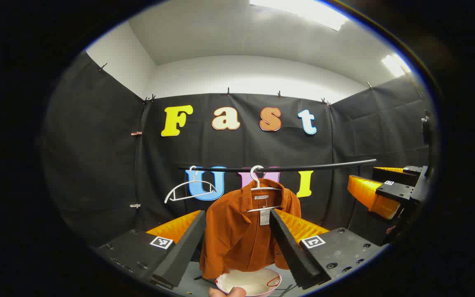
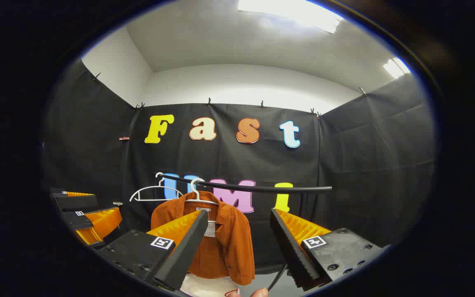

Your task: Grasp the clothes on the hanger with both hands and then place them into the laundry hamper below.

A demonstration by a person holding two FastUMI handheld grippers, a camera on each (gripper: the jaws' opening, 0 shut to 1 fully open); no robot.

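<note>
Risk I'd guess: the left gripper [image 1: 237,243] pinches only a fold of the orange shirt [image 1: 237,235] and the white hanger [image 1: 264,187] comes off the rail [image 1: 278,168]. Both grippers gape wide, holding nothing. Right gripper [image 2: 237,247]: shirt at 11 o'clock. Laundry hamper [image 1: 250,282] sits at 6 o'clock, below the shirt.

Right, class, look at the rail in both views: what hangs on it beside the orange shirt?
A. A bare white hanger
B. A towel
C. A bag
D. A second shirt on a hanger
A: left of the orange shirt, a bare white hanger hangs on the black rail, with nothing on it; the right gripper view shows the same hanger.
</note>
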